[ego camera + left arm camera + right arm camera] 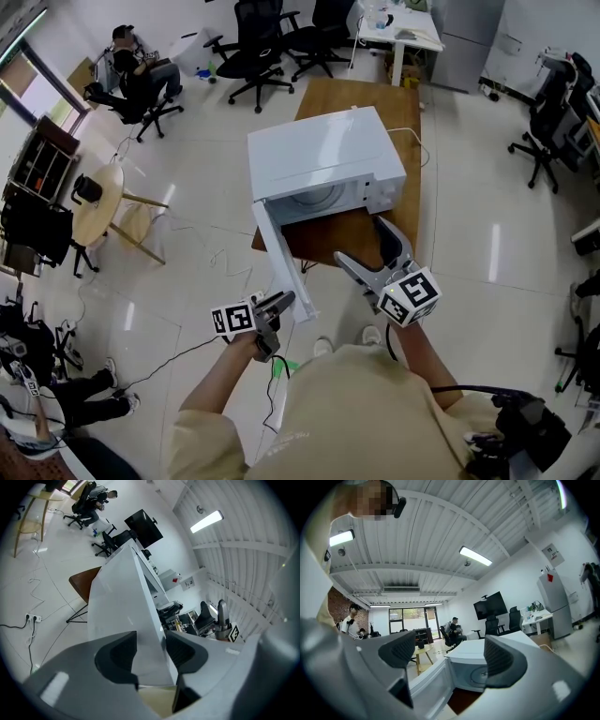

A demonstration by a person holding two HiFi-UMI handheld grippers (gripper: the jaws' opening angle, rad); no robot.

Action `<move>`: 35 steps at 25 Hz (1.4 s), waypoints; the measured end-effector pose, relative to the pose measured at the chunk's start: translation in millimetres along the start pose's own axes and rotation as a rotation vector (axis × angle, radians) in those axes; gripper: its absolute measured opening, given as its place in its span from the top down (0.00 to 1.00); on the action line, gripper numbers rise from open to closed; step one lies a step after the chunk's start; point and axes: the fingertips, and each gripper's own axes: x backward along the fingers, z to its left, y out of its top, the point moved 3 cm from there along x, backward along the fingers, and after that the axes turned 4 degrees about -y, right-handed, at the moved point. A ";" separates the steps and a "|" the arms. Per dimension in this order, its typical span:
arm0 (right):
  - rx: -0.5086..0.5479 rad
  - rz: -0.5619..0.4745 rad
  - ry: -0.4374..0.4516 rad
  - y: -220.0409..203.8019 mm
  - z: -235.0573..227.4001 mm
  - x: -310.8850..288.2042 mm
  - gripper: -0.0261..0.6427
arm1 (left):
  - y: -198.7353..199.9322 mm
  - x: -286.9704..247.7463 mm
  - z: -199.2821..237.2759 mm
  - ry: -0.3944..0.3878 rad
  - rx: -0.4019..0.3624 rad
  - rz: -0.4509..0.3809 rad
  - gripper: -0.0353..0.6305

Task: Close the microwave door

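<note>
Microwave: boxy white microwave oven [323, 159] stands on the brown wooden desk [361, 103], its cavity exposed.
Door: white microwave door [281, 258] stands swung wide open.
Left gripper [281, 302]: clamped on the door's free edge.
Right gripper [364, 242]: jaws wide, empty.
Remaining: judged to be the entire closing swing.

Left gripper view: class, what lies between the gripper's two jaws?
The free edge of the open microwave door lies between them; the left gripper is shut on it. The left gripper view shows this; the head view agrees.
</note>
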 end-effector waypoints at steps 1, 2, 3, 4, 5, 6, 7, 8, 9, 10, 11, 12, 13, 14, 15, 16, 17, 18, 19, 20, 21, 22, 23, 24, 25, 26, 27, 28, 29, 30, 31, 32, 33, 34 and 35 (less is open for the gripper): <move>0.000 0.000 -0.006 0.2 -1.9 2.0 0.29 | -0.5 -4.5 -1.1 0.001 0.006 -0.009 0.65; 0.000 0.002 -0.014 0.3 -3.8 4.1 0.30 | -0.8 -8.6 -2.3 0.003 0.011 -0.018 0.65; 0.000 0.003 -0.021 0.8 -5.5 6.3 0.29 | -1.1 -12.4 -3.7 0.006 0.018 -0.025 0.65; 0.001 0.004 -0.027 2.0 -6.8 8.5 0.30 | -1.3 -16.0 -5.5 0.011 0.027 -0.030 0.65; 0.003 0.003 -0.032 3.7 -8.0 10.7 0.30 | -1.6 -19.5 -7.3 0.018 0.036 -0.032 0.65; 0.007 0.002 -0.035 5.8 -9.2 12.8 0.30 | -1.8 -23.1 -9.1 0.026 0.047 -0.030 0.65; 0.012 0.000 -0.037 7.8 -10.4 14.7 0.30 | -1.8 -26.5 -10.8 0.034 0.056 -0.027 0.65; 0.016 -0.002 -0.040 9.8 -11.5 16.5 0.30 | -1.7 -29.6 -12.3 0.041 0.063 -0.023 0.65; 0.019 -0.003 -0.043 11.5 -12.4 18.3 0.30 | -1.8 -32.4 -13.6 0.047 0.070 -0.020 0.65; 0.022 -0.003 -0.045 13.2 -12.9 20.1 0.30 | -2.0 -34.7 -14.8 0.051 0.077 -0.018 0.65; 0.024 -0.003 -0.047 14.6 -13.0 21.9 0.30 | -2.3 -36.6 -15.8 0.054 0.083 -0.016 0.65; 0.028 -0.003 -0.049 16.0 -12.8 23.6 0.30 | -2.4 -38.2 -16.7 0.055 0.088 -0.013 0.65; 0.033 -0.004 -0.050 17.4 -12.4 25.1 0.30 | -2.2 -39.7 -17.4 0.056 0.092 -0.011 0.65; 0.037 -0.004 -0.052 18.6 -12.2 26.4 0.30 | -1.8 -41.0 -18.2 0.057 0.095 -0.008 0.65; 0.038 -0.005 -0.056 19.2 -12.4 27.8 0.30 | -1.4 -42.5 -18.9 0.059 0.098 -0.006 0.65; 0.038 -0.005 -0.059 19.6 -12.6 29.0 0.30 | -1.2 -44.0 -19.4 0.061 0.101 -0.005 0.65; 0.040 -0.005 -0.060 20.3 -12.5 30.0 0.30 | -1.1 -45.6 -19.9 0.062 0.104 -0.005 0.65; 0.041 -0.006 -0.059 21.0 -12.2 30.9 0.30 | -1.0 -47.2 -20.3 0.062 0.106 -0.006 0.65; 0.042 -0.005 -0.059 21.6 -12.0 31.8 0.30 | -0.9 -48.9 -20.8 0.061 0.109 -0.009 0.65; 0.042 -0.005 -0.061 22.1 -12.0 32.8 0.30 | -0.7 -50.9 -21.2 0.060 0.112 -0.014 0.65; 0.044 -0.006 -0.061 22.7 -12.1 33.8 0.30 | -0.7 -53.2 -21.5 0.057 0.116 -0.019 0.65; 0.045 -0.007 -0.062 23.3 -12.3 34.9 0.30 | -0.7 -55.7 -21.5 0.054 0.120 -0.024 0.65; 0.045 -0.009 -0.064 23.4 -12.8 36.0 0.30 | -0.8 -58.4 -21.3 0.052 0.123 -0.029 0.65; 0.044 -0.009 -0.066 23.0 -13.5 37.2 0.30 | -0.7 -61.2 -21.2 0.050 0.125 -0.032 0.66; 0.042 -0.010 -0.069 22.5 -14.4 38.2 0.30 | -0.4 -64.2 -21.1 0.048 0.126 -0.034 0.66; 0.042 -0.011 -0.070 22.5 -15.1 39.0 0.30 | 0.1 -67.3 -21.1 0.047 0.127 -0.035 0.66; 0.044 -0.011 -0.071 23.0 -15.6 39.5 0.30 | 0.7 -70.3 -21.3 0.046 0.128 -0.035 0.66; 0.045 -0.011 -0.073 23.6 -15.9 39.9 0.30 | 1.3 -73.2 -21.8 0.045 0.130 -0.036 0.66; 0.044 -0.010 -0.077 23.8 -16.3 40.6 0.30 | 1.7 -76.1 -22.2 0.045 0.135 -0.037 0.66; 0.044 -0.009 -0.080 23.7 -16.9 41.4 0.30 | 2.0 -79.5 -22.3 0.044 0.142 -0.040 0.66; 0.046 -0.009 -0.084 23.5 -17.6 42.2 0.30 | 2.1 -83.2 -22.0 0.043 0.151 -0.045 0.66; 0.051 -0.009 -0.087 23.1 -18.2 42.9 0.30 | 2.1 -87.1 -21.4 0.042 0.161 -0.052 0.66; 0.057 -0.008 -0.089 22.8 -18.7 43.2 0.30 | 2.4 -90.9 -20.9 0.042 0.169 -0.061 0.66; 0.061 -0.008 -0.090 22.7 -19.1 43.3 0.30 | 3.1 -94.4 -20.5 0.042 0.175 -0.071 0.66; 0.062 -0.008 -0.092 22.5 -19.9 43.4 0.30 | 4.2 -97.8 -20.4 0.041 0.180 -0.081 0.66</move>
